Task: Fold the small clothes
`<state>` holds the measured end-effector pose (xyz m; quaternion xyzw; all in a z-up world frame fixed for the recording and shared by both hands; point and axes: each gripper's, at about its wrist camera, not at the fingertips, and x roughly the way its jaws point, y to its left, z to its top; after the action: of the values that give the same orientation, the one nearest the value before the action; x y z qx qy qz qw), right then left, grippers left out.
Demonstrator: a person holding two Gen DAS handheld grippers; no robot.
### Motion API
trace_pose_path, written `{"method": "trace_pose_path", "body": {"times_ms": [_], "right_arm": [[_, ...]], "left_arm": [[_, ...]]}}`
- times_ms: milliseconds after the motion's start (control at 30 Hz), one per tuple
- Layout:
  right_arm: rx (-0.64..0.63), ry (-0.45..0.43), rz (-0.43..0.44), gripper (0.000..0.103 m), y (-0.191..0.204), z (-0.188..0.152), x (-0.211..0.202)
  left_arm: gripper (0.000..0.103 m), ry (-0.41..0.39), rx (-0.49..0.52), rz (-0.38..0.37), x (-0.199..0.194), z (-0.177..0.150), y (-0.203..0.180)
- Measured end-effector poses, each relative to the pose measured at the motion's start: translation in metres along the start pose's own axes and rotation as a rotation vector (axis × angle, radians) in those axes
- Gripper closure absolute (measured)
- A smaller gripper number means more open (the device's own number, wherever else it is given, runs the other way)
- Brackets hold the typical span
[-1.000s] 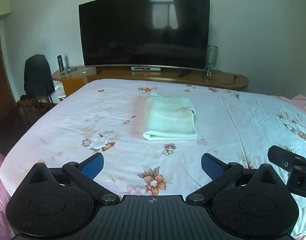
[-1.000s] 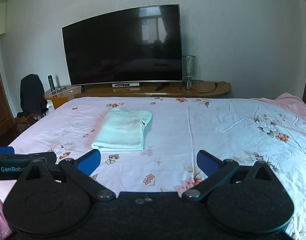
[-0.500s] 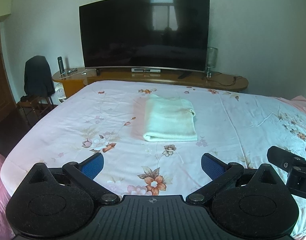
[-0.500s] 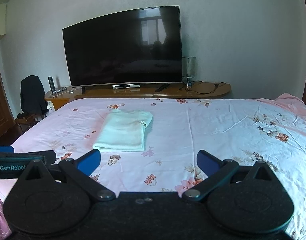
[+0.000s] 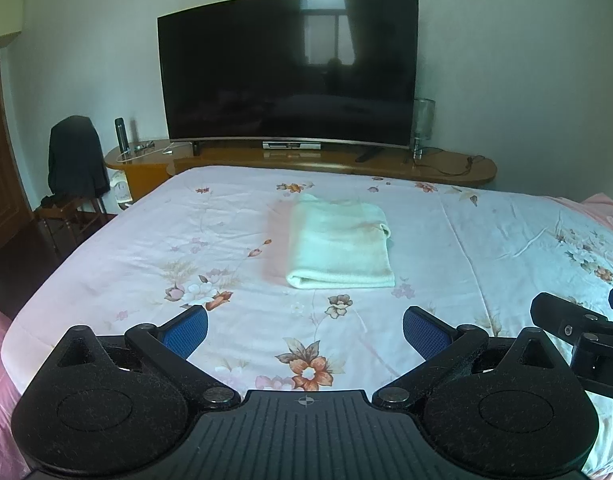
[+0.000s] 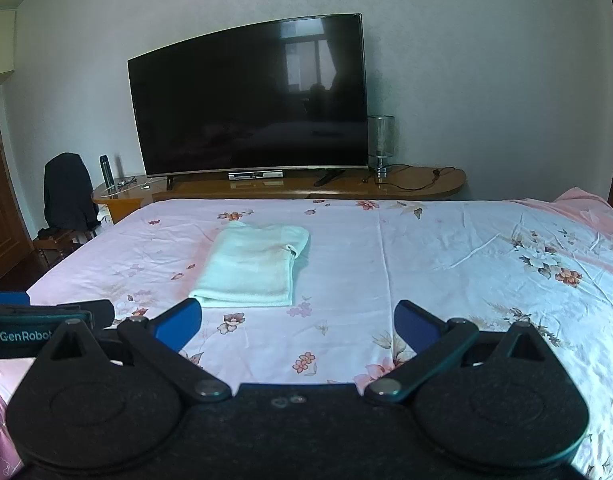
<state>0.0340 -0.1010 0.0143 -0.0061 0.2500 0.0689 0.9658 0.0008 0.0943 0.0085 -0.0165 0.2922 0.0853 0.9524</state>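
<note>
Left wrist view looks along the left gripper [image 5: 304, 326], whose blue-padded fingers [image 5: 185, 327] are spread wide with nothing between them, hovering over the near part of a bed [image 5: 154, 248] covered in a pale pink floral sheet. A folded pale green garment [image 5: 340, 246], possibly a small towel-like piece since the cloth is too soft in detail to identify, lies flat on the sheet near the middle of the bed, well ahead of the fingertips and apart from both tools; its folded edge faces the camera and a loose corner curls at its right side. At the right edge of this view part of the right gripper's black body shows. From the right wrist camera, the right gripper [image 6: 296, 318] is likewise spread wide and empty, with the same folded garment [image 6: 252, 266] ahead and to the left of its centre line, and the left gripper's body with its printed label sits at the left edge. Behind the bed stands a long wooden TV stand [image 6: 418, 184] carrying a large dark curved television [image 6: 246, 108], a glass lamp [image 6: 380, 140], a dark bottle [image 6: 106, 170] and some cables. A chair draped with a dark jacket [image 6: 66, 192] stands to the left, beside a wooden door.
</note>
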Motion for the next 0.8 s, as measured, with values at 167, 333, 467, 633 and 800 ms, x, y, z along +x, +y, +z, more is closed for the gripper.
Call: {"method": "trace_pose_path", "body": {"times_ms": [167, 333, 467, 633, 800], "right_arm": [[0.002, 0.0, 0.001, 0.001, -0.0013, 0.0003, -0.0008], [0.001, 0.005, -0.003, 0.001, -0.001, 0.0004, 0.0005], [0.006, 0.011, -0.003, 0.001, -0.0016, 0.0006, 0.0021], [0.003, 0.011, -0.005, 0.001, -0.0019, 0.0011, 0.0042], [0.012, 0.008, -0.011, 0.001, -0.0034, 0.0017, 0.0075]], "left_arm": [[0.0, 0.0, 0.0, -0.002, -0.0003, 0.0005, 0.0004], [0.0, 0.0, -0.001, -0.001, 0.0003, 0.0013, 0.0007], [0.0, 0.004, 0.0, -0.003, 0.0023, 0.0022, 0.0006], [0.0, 0.004, 0.0, -0.006, 0.0043, 0.0029, 0.0], [0.0, 0.006, -0.002, -0.005, 0.0073, 0.0037, -0.0013]]}}
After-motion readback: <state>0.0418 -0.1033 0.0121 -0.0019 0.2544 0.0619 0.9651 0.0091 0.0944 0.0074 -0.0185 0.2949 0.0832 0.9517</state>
